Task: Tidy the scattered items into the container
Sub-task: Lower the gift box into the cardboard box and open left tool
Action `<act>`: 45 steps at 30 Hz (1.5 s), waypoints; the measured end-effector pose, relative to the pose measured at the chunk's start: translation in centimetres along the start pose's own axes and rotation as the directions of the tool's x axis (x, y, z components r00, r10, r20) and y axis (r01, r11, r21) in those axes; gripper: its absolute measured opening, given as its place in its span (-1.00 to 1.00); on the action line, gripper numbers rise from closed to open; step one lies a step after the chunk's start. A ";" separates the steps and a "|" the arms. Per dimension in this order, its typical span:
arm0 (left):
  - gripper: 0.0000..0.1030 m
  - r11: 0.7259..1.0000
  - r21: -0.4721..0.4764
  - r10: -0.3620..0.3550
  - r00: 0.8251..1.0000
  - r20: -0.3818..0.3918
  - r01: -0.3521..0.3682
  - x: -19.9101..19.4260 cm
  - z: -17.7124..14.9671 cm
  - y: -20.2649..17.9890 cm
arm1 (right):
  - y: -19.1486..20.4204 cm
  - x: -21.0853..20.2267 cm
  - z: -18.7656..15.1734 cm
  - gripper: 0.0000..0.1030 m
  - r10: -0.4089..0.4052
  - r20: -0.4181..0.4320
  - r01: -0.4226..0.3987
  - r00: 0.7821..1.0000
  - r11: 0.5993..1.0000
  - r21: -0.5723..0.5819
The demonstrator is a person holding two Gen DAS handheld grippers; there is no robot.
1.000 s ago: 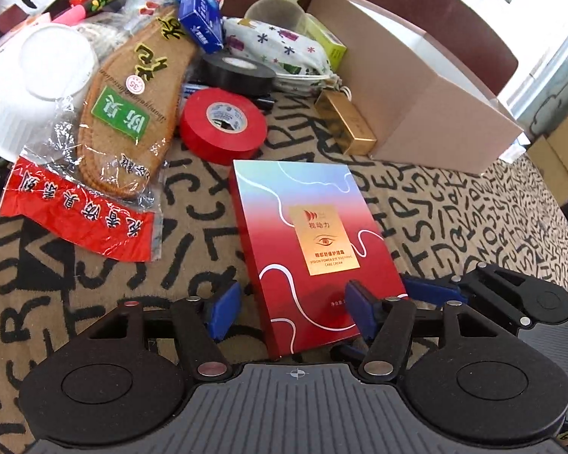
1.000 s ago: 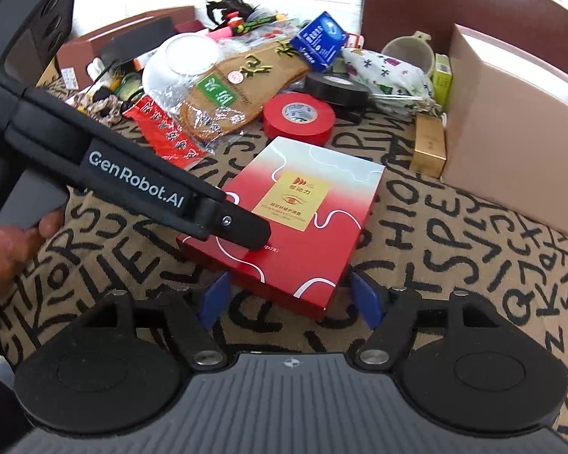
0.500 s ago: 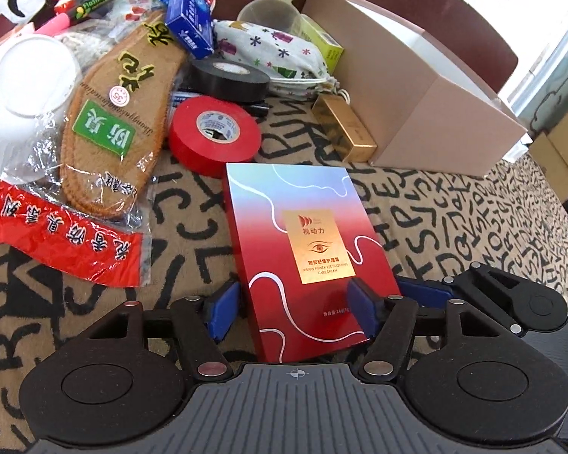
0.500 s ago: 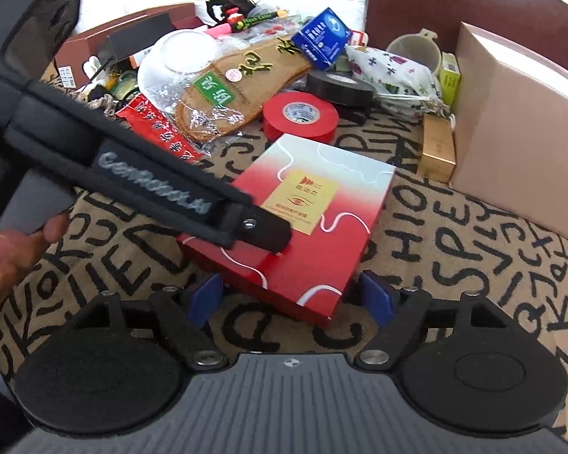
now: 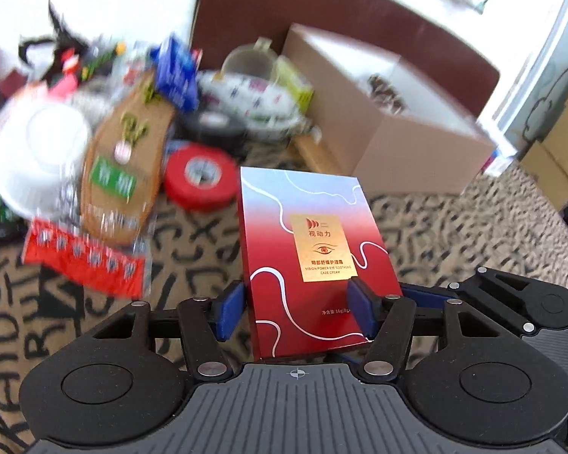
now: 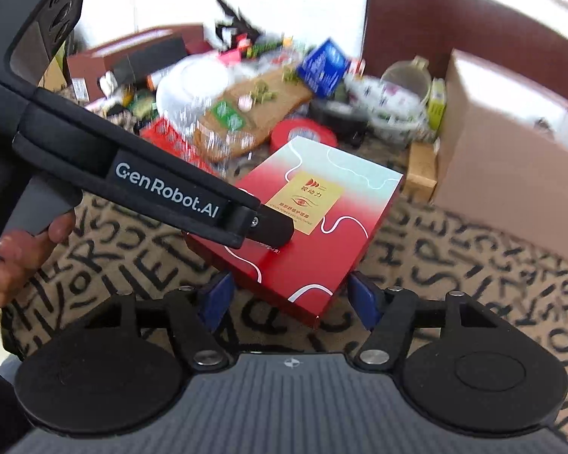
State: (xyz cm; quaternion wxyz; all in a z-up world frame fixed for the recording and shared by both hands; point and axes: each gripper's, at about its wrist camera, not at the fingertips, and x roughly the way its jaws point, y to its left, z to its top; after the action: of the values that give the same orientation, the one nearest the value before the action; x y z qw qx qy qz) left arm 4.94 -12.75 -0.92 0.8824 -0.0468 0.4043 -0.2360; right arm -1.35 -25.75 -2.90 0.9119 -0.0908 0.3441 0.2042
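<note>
A flat red and pale blue eye-cream box is held between the blue pads of my left gripper, tilted up off the patterned cloth. It also shows in the right wrist view, with the left gripper clamped on its near edge. My right gripper is open, its pads on either side of the box's near corner, apart from it. The open cardboard container stands at the back right; it also shows in the right wrist view.
Scattered items lie behind: red tape roll, black tape roll, packaged insoles, white bowl, blue packet, floral pouch, gold bar box, clear cup. A brown chair back stands behind.
My left gripper has closed on the box and lifted its near end off the cloth. The box now stands tilted. The right gripper stayed open beside it.
</note>
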 end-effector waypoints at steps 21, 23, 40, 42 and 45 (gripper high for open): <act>0.21 0.996 0.064 -0.079 0.971 0.225 0.066 4.4 18.2 -8.2 | -13.2 -4.3 12.8 0.35 -0.173 0.179 0.183 0.969 0.982 -0.044; 0.25 0.997 0.060 -0.066 0.974 0.218 0.054 6.3 19.5 -8.4 | -14.9 -3.1 13.7 0.35 -0.176 0.170 0.189 0.970 0.980 -0.061; 0.42 1.000 -0.007 -0.009 0.995 0.101 0.010 20.5 24.5 -5.6 | -24.8 9.2 16.5 0.35 -0.109 0.001 0.109 0.994 0.992 -0.062; 0.58 1.000 0.000 -0.023 0.994 0.110 0.023 20.8 24.5 -5.6 | -25.2 10.2 16.5 0.36 -0.107 0.000 0.107 0.994 0.992 -0.071; 0.95 0.994 0.022 -0.111 0.989 0.097 0.109 20.7 24.1 -5.8 | -25.5 11.0 16.8 0.72 -0.156 0.026 0.158 0.987 0.985 -0.073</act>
State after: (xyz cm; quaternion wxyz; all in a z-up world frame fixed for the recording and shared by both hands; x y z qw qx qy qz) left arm 32.09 -29.87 2.51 0.8872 -0.0732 0.3553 -0.2850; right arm 27.15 -40.12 2.92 0.9245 -0.1498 0.3189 0.1455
